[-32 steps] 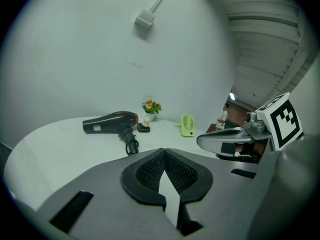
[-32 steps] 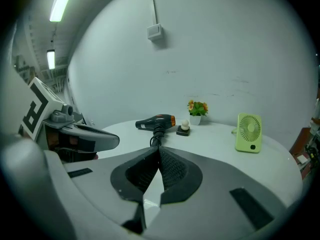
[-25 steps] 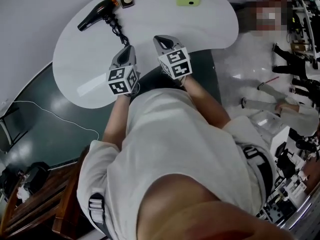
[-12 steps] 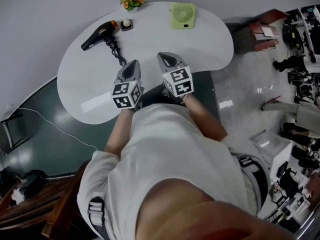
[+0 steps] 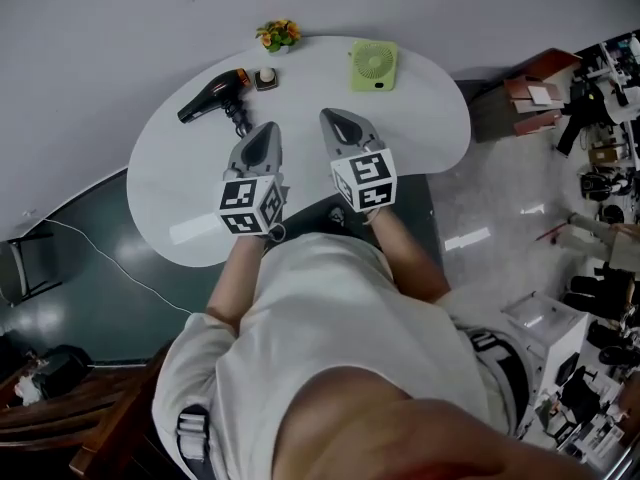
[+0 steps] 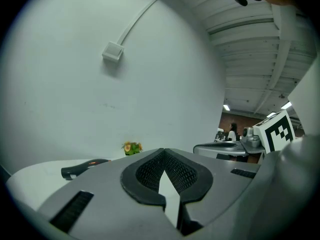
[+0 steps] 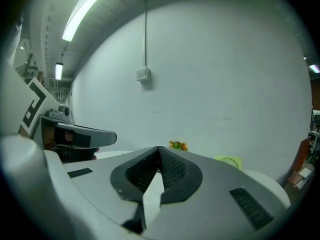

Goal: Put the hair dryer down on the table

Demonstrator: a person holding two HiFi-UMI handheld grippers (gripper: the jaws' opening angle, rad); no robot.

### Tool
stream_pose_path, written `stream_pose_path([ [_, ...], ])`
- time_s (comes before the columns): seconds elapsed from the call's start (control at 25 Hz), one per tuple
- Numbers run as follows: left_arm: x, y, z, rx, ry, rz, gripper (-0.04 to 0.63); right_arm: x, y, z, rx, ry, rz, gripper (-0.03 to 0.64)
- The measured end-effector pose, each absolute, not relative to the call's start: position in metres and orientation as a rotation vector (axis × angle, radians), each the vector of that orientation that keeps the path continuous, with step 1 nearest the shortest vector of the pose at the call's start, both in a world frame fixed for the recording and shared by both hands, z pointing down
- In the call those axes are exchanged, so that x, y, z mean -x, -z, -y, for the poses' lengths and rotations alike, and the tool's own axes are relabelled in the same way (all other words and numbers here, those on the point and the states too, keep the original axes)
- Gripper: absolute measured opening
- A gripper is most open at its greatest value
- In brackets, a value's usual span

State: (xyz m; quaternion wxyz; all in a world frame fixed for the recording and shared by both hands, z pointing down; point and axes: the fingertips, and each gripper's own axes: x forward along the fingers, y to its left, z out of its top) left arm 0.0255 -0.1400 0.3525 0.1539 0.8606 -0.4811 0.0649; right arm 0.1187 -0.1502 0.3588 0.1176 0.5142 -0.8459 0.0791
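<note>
Jaws on the left gripper [image 5: 264, 131] and right gripper [image 5: 336, 120] were together, empty; the hair dryer [image 5: 212, 97] lay on the table [image 5: 425, 118] ahead, clear of both.

The cord [image 5: 237, 120] of the hair dryer [image 5: 213, 96] disappears behind the left gripper [image 5: 267, 130], its far end hidden.

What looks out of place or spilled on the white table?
Nothing stands out. The hair dryer lies on its side near the far left edge of the table, its cord bunched beside it; the green fan and the small flowers sit along the far edge. No spill or damage shows.
</note>
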Motion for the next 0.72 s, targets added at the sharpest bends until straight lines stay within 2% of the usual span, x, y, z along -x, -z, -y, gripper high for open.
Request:
stream_pose_path([
  [0.24, -0.022, -0.296, 0.146, -2.540, -0.070, 1.439, 0.018, -0.124, -0.319, 0.160, -1.583, -0.152, 2.497, 0.000],
  [0.72, -0.007, -0.247, 0.157, -2.646, -0.067, 1.539, 0.018, -0.141, -0.254, 0.163, -1.743, 0.014, 2.493, 0.000],
])
